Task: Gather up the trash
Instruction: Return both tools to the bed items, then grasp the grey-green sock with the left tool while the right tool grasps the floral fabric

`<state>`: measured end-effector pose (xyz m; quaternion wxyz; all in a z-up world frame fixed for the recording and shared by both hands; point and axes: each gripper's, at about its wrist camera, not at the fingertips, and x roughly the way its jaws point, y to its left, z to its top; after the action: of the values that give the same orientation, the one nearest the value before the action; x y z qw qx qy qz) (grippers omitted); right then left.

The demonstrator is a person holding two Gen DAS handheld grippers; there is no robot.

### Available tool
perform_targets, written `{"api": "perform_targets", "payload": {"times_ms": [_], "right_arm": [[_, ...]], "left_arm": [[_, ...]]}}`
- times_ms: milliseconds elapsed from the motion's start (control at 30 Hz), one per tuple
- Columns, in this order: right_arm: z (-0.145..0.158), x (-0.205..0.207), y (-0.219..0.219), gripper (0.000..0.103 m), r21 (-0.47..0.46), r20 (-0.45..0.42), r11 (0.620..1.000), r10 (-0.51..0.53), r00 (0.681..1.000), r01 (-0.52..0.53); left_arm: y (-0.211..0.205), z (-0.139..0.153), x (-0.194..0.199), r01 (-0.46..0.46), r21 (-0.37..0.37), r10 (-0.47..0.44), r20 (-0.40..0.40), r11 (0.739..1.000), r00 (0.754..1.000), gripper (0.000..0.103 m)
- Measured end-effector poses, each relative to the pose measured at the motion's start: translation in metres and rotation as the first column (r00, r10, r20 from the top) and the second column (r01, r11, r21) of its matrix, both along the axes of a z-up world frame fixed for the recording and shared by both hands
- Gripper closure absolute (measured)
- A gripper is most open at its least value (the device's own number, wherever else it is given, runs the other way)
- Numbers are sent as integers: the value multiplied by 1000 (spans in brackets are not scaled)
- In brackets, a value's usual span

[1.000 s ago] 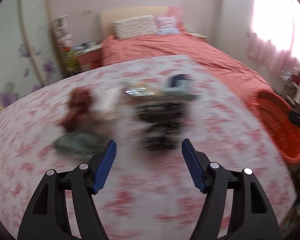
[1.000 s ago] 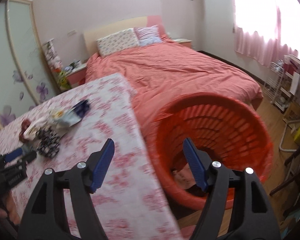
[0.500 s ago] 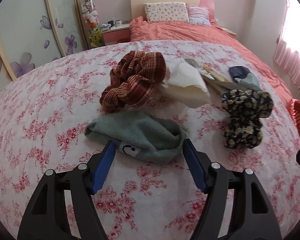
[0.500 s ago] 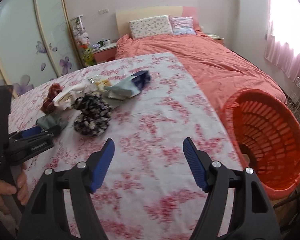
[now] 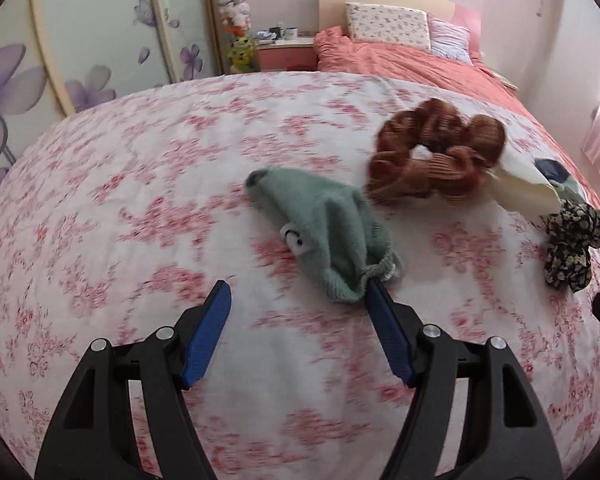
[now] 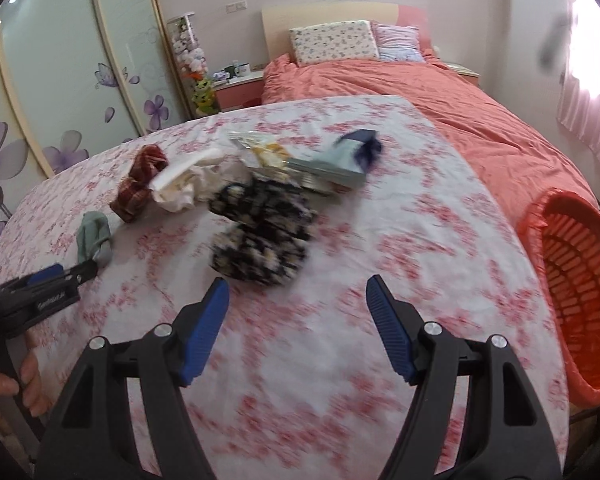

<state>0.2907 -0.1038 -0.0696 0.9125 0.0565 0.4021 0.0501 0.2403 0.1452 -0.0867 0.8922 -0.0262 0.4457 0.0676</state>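
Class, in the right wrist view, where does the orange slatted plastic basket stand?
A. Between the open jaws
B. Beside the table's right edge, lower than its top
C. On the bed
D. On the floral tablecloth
B: the orange slatted plastic basket stands beyond the floral-clothed table, below its top.

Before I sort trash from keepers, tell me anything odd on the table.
Mixed into the crumpled cream paper and snack wrappers are things that hardly look like trash: a mint-green smiley sock, a rust plaid scrunchie and a black floral scrunchie.

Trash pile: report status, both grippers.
Left gripper open, empty, beside green sock. Right gripper open, empty, short of floral scrunchie. Nothing collected; orange basket unobstructed.
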Motion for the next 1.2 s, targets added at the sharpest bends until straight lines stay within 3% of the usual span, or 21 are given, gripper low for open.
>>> {"api": "perform_targets", "payload": {"times_ms": [300,600,700,867,1067,1200], "right_arm": [[-5,43,31,34,-31,-25,999,-37,999,36],[-15,52,23,70,-38,-74,997,-70,995,68],[-15,47,18,76,-42,-70,997,-63,996,60],[-12,34,3,80,-31,-66,997,-71,995,69],[-8,8,-14,80,-64,-51,995,-77,996,74],[-12,1,-22,79,-65,-69,995,-74,995,69]], "left_arm": [[10,11,-3,11,-88,-7,40,996,999,29],[-12,4,24,3,-49,-2,19,999,1000,30],[-15,2,26,-1,-40,2,12,999,1000,39],[-17,4,21,47,-61,-45,22,997,999,66],[-27,5,-4,149,-56,-148,28,987,989,68],[-26,1,-8,147,-54,-146,26,988,989,68]]}}
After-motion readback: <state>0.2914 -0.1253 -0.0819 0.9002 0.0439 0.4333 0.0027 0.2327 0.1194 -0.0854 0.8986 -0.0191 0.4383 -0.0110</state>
